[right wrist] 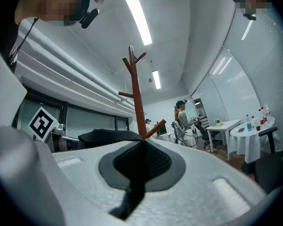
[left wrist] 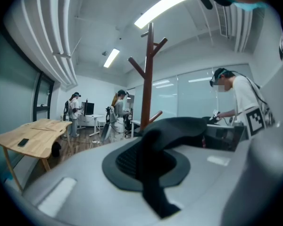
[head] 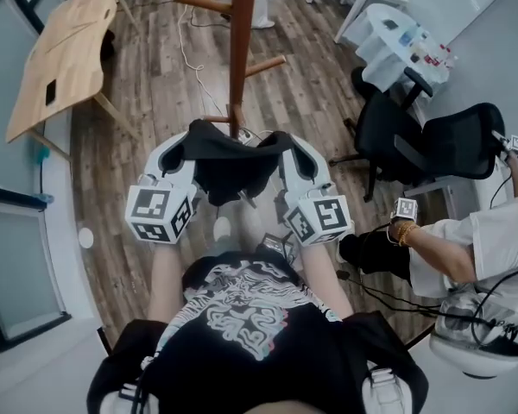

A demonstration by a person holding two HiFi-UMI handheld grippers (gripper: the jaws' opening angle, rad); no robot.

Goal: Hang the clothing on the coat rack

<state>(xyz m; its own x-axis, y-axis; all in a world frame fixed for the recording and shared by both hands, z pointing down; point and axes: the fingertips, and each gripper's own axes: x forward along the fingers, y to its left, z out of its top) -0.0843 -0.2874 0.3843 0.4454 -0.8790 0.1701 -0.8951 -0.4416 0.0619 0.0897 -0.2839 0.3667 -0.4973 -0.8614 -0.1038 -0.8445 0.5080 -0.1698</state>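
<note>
A black garment [head: 233, 166] hangs stretched between my two grippers at chest height. My left gripper [head: 186, 145] is shut on its left edge, my right gripper [head: 287, 147] on its right edge. The brown wooden coat rack [head: 239, 50] stands just beyond the garment, its pegs angling outward. In the left gripper view a strip of black cloth [left wrist: 153, 173] runs out from the closed jaws, with the coat rack [left wrist: 147, 79] ahead. The right gripper view shows the same: black cloth [right wrist: 132, 192] pinched in the jaws and the coat rack [right wrist: 137, 98] ahead to the left.
A tilted wooden table [head: 65, 50] stands at the far left. Black office chairs [head: 414, 145] and a seated person [head: 466, 248] are at the right, with white tables [head: 397, 41] behind. A cable [head: 190, 59] trails over the wood floor near the rack. Several people [left wrist: 118, 112] stand in the background.
</note>
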